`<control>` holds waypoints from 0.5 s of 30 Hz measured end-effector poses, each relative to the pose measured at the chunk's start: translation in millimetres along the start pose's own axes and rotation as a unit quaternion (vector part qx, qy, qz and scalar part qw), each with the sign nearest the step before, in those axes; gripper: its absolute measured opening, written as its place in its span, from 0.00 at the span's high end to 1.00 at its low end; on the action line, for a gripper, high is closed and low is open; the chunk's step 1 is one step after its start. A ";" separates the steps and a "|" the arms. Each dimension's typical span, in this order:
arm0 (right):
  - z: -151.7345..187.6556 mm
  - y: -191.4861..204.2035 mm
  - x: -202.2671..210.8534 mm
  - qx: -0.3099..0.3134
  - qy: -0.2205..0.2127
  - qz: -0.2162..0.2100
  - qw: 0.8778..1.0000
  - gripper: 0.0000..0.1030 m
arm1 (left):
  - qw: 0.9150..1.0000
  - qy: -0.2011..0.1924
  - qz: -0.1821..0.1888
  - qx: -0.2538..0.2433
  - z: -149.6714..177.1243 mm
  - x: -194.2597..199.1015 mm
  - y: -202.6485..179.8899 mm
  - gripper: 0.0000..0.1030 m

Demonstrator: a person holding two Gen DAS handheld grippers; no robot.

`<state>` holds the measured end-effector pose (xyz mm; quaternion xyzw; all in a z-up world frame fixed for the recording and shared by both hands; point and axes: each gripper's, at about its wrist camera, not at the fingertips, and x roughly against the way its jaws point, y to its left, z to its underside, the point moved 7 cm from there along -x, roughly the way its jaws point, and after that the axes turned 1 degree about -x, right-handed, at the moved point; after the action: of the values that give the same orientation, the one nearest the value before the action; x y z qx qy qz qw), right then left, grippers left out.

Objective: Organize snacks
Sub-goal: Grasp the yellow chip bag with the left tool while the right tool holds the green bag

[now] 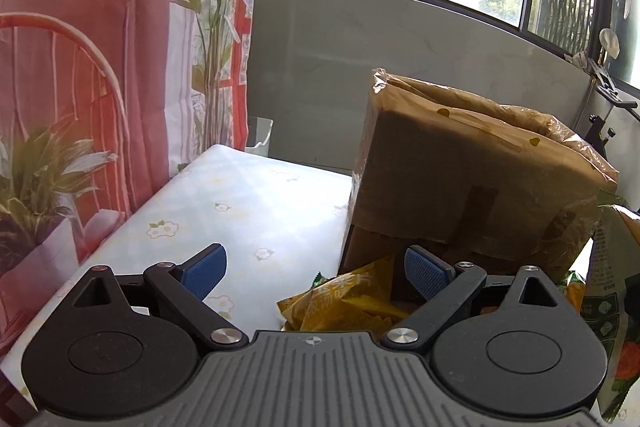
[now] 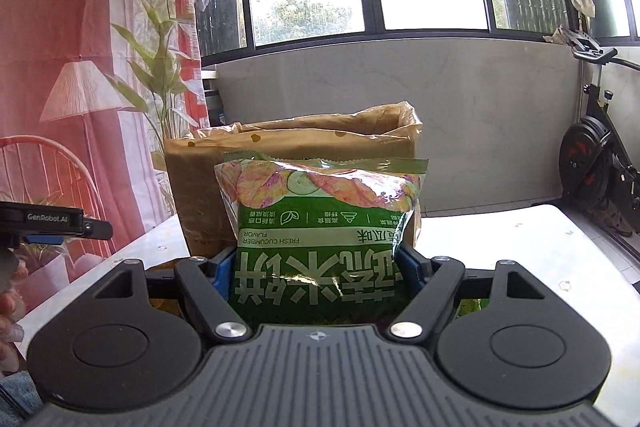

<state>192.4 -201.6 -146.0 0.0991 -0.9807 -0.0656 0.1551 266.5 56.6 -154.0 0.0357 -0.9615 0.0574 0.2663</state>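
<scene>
My right gripper [image 2: 316, 263] is shut on a green cucumber-flavour snack bag [image 2: 320, 223], held upright and upside down in front of a brown cardboard box [image 2: 200, 187] lined with plastic. The same bag shows at the right edge of the left wrist view [image 1: 608, 291]. My left gripper [image 1: 316, 267] is open and empty, low over the table, with a yellow snack bag [image 1: 344, 303] lying between its fingers at the foot of the box [image 1: 460, 179]. The left gripper also shows at the left edge of the right wrist view [image 2: 60, 227].
The table wears a pale flowered cloth [image 1: 224, 211]. A red printed curtain [image 1: 80, 87] hangs on the left. A grey wall panel [image 2: 460, 99] and windows stand behind. An exercise bike [image 2: 596, 155] stands at the right, beyond the table [image 2: 540, 239].
</scene>
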 end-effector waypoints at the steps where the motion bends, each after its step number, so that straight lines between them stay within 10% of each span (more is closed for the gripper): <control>1: 0.6 -0.5 -1.5 0.000 0.002 -0.001 1.000 0.25 | 1.000 0.011 0.007 0.005 2.2 -10.8 -2.4 0.06; 15: 3.2 -6.1 -16.1 0.010 0.028 0.018 0.999 0.25 | 0.993 0.115 0.022 0.010 52.9 -97.9 -4.8 0.06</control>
<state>207.5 -203.8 -154.7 0.0848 -0.9782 -0.0506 0.1827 323.9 48.7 -249.1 0.0106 -0.9243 0.0763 0.3739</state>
